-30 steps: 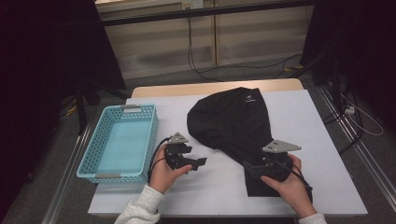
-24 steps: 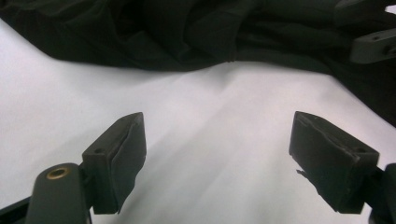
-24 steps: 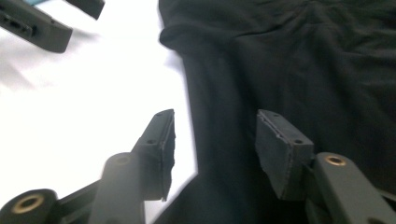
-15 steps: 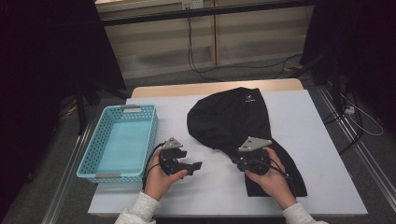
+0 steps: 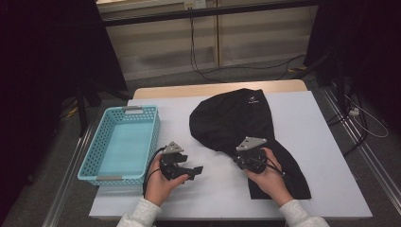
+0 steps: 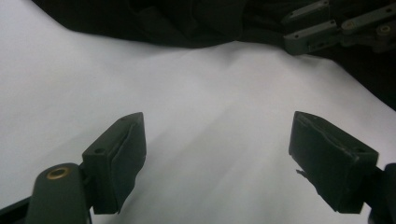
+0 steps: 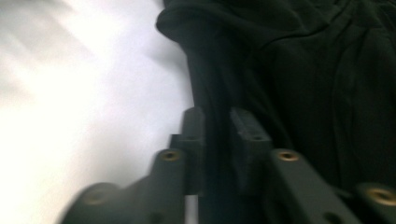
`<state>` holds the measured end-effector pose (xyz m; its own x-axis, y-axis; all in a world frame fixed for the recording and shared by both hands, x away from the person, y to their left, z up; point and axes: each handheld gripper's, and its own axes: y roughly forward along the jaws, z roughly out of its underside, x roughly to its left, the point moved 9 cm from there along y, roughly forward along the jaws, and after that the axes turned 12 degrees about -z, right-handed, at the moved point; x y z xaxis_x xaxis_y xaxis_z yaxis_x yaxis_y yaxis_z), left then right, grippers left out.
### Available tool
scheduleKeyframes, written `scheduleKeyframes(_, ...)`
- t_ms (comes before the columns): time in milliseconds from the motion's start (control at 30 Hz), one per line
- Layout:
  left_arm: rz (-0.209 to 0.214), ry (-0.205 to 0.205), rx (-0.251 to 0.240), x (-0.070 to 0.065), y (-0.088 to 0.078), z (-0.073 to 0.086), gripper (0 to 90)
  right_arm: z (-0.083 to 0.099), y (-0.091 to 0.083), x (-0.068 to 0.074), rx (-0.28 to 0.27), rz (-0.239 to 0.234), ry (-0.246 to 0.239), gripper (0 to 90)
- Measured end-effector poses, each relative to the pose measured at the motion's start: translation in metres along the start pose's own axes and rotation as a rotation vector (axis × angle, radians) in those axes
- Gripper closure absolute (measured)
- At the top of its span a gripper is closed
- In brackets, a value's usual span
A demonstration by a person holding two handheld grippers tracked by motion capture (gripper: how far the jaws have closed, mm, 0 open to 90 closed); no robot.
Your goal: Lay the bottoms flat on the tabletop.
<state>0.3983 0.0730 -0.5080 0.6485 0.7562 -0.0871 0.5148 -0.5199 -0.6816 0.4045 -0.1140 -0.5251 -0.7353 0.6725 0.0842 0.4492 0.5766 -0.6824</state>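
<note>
Currently: white-covered table [image 5: 331, 142], seen from the high view, carrying two things. Largest, a black garment [image 5: 231, 120] — hooded jacket or pullover by the look, small white logo near the far end — spread right of centre, long axis running from the far middle of the table toward the near right corner. Left of it and well apart, a light-blue plastic basket [image 5: 94, 156], nothing inside, long side parallel to the table's left edge.

Right gripper [image 5: 242, 162] sitting at the garment's near-left hem, right hand [image 5: 267, 177] resting on the cloth behind it. Jaws just been closing; in the right gripper view the right gripper [image 7: 216, 140] pads pressed together on a raised fold of black fabric, cloth running up between them. Judged a firm pinch on the edge, not a bite into the bulk.

Left gripper [image 5: 191, 171] held over bare table between basket and garment, left hand [image 5: 158, 182] behind it. Jaws spread wide, nothing between them; in the left gripper view the left gripper [image 6: 217, 158] looking across white surface at the garment's dark edge ahead, apart from it.

Relation that matters: garment lies to the right of and slightly beyond the left jaws, with its hem line roughly crosswise to them. Right hand nearer — already gripping. Left hand needs a short reach rightward to the near hem for a second pinch. Likely next: a two-point lift or fold, basket waiting on the left.
</note>
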Motion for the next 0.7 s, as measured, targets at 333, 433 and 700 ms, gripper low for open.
scheduleKeyframes(333,-0.004,-0.016,-0.012,0.005,-0.003,-0.003,19.2,-0.015,-0.004,0.021,-0.042,-0.105,0.023,90.0)
scheduleKeyframes(433,-0.005,-0.019,-0.016,0.006,-0.004,-0.003,19.5,-0.027,-0.009,0.04,-0.072,-0.18,0.019,90.0)
scheduleKeyframes(700,-0.006,-0.02,-0.017,0.007,-0.006,-0.003,19.8,-0.052,-0.037,0.052,-0.223,-0.273,0.088,90.0)
